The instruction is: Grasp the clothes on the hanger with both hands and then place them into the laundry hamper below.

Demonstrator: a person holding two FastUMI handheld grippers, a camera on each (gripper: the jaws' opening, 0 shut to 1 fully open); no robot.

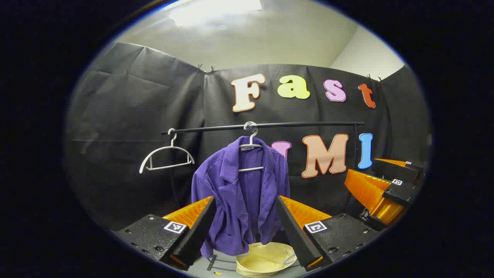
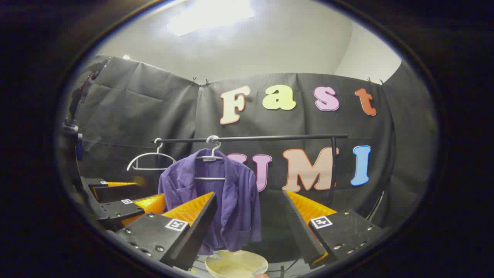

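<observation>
Under the black rail [image 1: 262, 126], the purple jacket [image 1: 243, 193] is hanging on its white hanger [image 1: 251, 146], with the cream laundry hamper [image 1: 262, 259] sitting directly below the rail. Both the left gripper [image 1: 245, 216] and right gripper [image 2: 247, 216] are holding their jaws spread, gripping nothing. Judging by this, nothing is done yet: grasping and dropping are remaining.
</observation>
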